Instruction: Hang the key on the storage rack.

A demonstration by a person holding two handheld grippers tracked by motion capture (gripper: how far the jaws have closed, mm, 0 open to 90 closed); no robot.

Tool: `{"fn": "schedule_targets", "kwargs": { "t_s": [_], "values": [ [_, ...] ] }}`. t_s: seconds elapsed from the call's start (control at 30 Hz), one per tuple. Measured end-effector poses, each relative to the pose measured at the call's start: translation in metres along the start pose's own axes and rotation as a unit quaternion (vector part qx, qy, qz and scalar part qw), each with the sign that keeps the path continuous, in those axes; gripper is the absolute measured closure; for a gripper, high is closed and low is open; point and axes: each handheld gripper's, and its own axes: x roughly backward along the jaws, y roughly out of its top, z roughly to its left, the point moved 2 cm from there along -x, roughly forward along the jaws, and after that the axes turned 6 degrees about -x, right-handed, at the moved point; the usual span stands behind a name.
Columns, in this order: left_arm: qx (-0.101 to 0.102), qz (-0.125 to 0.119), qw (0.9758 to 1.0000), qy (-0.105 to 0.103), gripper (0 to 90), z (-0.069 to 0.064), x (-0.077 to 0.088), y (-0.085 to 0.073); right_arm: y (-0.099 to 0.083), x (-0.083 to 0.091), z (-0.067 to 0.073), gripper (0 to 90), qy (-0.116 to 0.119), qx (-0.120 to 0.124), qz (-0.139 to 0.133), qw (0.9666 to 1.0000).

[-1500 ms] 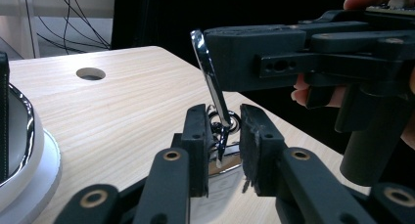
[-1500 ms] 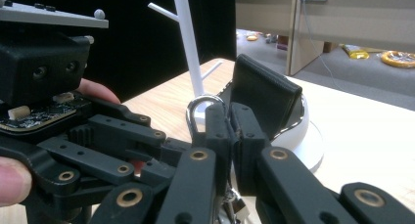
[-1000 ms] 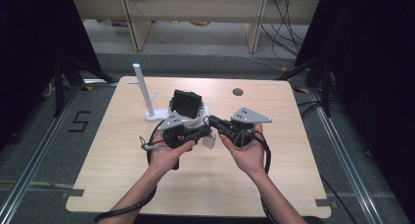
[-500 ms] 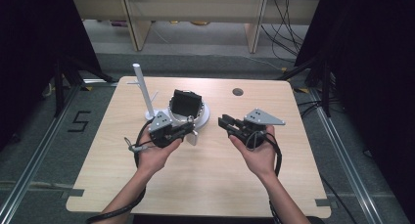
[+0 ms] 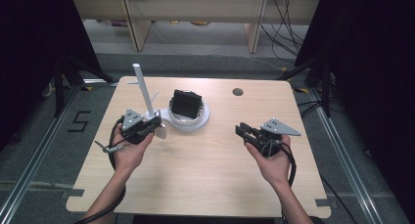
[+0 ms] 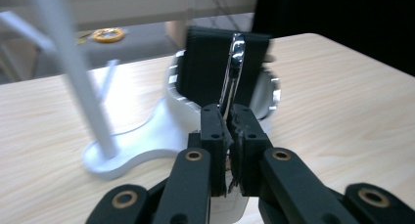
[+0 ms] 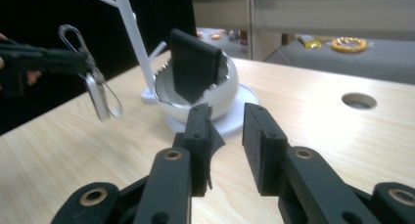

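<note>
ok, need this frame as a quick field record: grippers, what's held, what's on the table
left gripper: shut on a metal clip, held above the table near the stand's base
right gripper: open, holding nothing, at the table's right side
stand: white, upright post with side pegs, joined to a white bowl
black item: stands upright in the bowl
table: light wood, round hole near the far edge
hands: one on each gripper, set apart
</note>
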Motion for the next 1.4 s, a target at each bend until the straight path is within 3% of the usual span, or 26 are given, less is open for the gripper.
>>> {"fn": "schedule_targets", "kwargs": {
  "t_s": [0.1, 0.2, 0.27, 0.33, 0.37, 0.43, 0.47, 0.57, 0.6, 0.7, 0.77, 0.8, 0.87, 1.07, 1.1, 1.13, 1.2, 1.27, 1.37, 1.4],
  "values": [
    [0.007, 0.007, 0.9995, 0.029, 84.9, 0.013, 0.002, -0.002, -0.007, 0.004, -0.003, 73.3, -0.01, -0.014, 0.012, 0.9998],
    [0.02, 0.011, 0.9986, 0.049, 84.9, 0.025, 0.002, -0.002, -0.012, 0.004, -0.007, 73.3, -0.012, -0.005, 0.012, 0.9998],
    [0.022, 0.015, 0.9975, 0.066, 84.9, 0.033, 0.001, 0.0, -0.015, 0.005, -0.005, 73.3, -0.008, -0.03, 0.016, 0.9994],
    [0.024, 0.023, 0.9963, 0.079, 84.9, 0.042, 0.0, 0.002, -0.016, 0.004, -0.008, 73.3, -0.013, -0.01, 0.015, 0.9998],
    [0.024, 0.028, 0.9956, 0.087, 84.9, 0.047, -0.001, 0.004, -0.017, 0.005, -0.005, 73.3, -0.011, -0.028, 0.021, 0.9993],
    [0.024, 0.031, 0.9947, 0.095, 84.9, 0.054, -0.002, 0.006, -0.018, 0.002, -0.009, 73.3, -0.009, -0.006, 0.008, 0.9999],
    [0.025, 0.033, 0.9941, 0.101, 84.9, 0.058, -0.003, 0.008, -0.019, 0.004, -0.008, 73.4, -0.01, -0.02, 0.011, 0.9997],
    [0.026, 0.036, 0.9929, 0.111, 84.9, 0.068, -0.005, 0.014, -0.02, 0.004, -0.009, 73.5, -0.008, -0.016, 0.014, 0.9997],
    [0.027, 0.038, 0.9925, 0.113, 84.9, 0.071, -0.006, 0.016, -0.021, 0.005, -0.007, 73.5, -0.01, -0.032, 0.013, 0.9994],
    [0.025, 0.041, 0.9914, 0.122, 84.9, 0.077, -0.009, 0.023, -0.021, 0.004, -0.01, 73.5, -0.008, -0.012, 0.005, 0.9999],
    [0.025, 0.043, 0.9902, 0.13, 84.9, 0.081, -0.012, 0.028, -0.021, 0.004, -0.01, 73.5, -0.007, -0.012, 0.005, 0.9999],
    [0.025, 0.046, 0.9896, 0.134, 84.9, 0.084, -0.014, 0.03, -0.022, 0.004, -0.007, 73.5, -0.005, -0.031, 0.009, 0.9995],
    [0.029, 0.048, 0.9888, 0.138, 84.9, 0.088, -0.018, 0.032, -0.021, 0.004, -0.008, 73.6, -0.007, -0.021, 0.004, 0.9998],
    [0.032, 0.056, 0.987, 0.147, 84.9, 0.095, -0.024, 0.036, -0.021, 0.005, -0.009, 73.7, -0.003, -0.018, 0.0, 0.9998],
    [0.032, 0.056, 0.9868, 0.149, 84.9, 0.096, -0.025, 0.037, -0.022, 0.005, -0.008, 73.7, -0.003, -0.029, 0.002, 0.9996],
    [0.032, 0.056, 0.9866, 0.15, 84.9, 0.097, -0.025, 0.038, -0.021, 0.005, -0.01, 73.7, -0.006, -0.017, -0.002, 0.9998],
    [0.032, 0.055, 0.9865, 0.151, 84.9, 0.097, -0.026, 0.04, -0.022, 0.005, -0.009, 73.7, -0.003, -0.027, 0.001, 0.9996],
    [0.032, 0.054, 0.9863, 0.153, 84.9, 0.097, -0.025, 0.041, -0.021, 0.004, -0.01, 73.7, -0.004, -0.012, -0.004, 0.9999],
    [0.033, 0.051, 0.9862, 0.154, 84.9, 0.098, -0.024, 0.043, -0.022, 0.004, -0.011, 73.8, -0.002, -0.012, -0.004, 0.9999],
    [0.033, 0.049, 0.9861, 0.155, 84.9, 0.098, -0.024, 0.044, -0.022, 0.004, -0.009, 73.9, -0.001, -0.024, 0.0, 0.9997]
  ]
}}
